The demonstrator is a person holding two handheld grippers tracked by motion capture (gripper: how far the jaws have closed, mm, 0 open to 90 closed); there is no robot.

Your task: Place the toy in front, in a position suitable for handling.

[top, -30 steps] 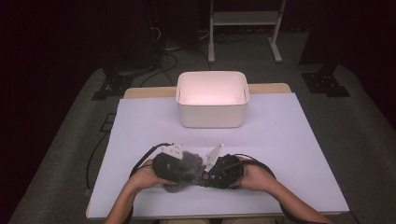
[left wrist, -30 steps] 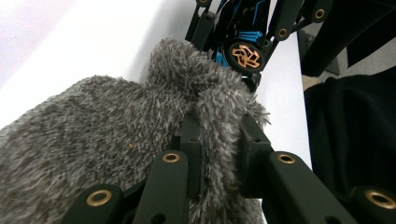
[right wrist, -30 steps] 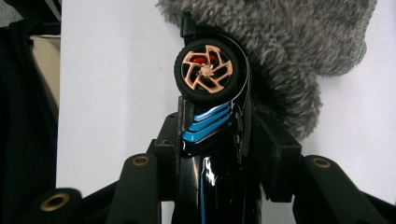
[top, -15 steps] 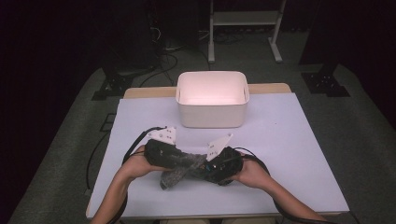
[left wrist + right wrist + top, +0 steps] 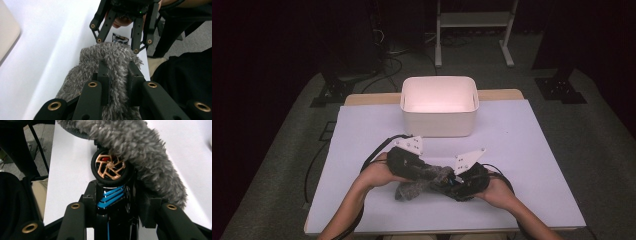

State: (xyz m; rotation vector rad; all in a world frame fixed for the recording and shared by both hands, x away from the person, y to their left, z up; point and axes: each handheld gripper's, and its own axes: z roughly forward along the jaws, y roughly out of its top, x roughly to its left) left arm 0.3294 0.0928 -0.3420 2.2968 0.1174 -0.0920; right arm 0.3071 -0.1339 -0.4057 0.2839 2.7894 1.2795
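Gold-rimmed toy car [image 5: 111, 192] in right tongs [image 5: 116, 202].

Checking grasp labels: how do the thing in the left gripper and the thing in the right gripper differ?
The left gripper is shut on the grey fuzzy cloth: soft, shaggy, limp. The right gripper is shut on the toy car: hard, glossy black with blue stripes and a bronze-spoked wheel. The cloth is bulkier and drapes over the car's end. Both are held above the white table, touching each other.
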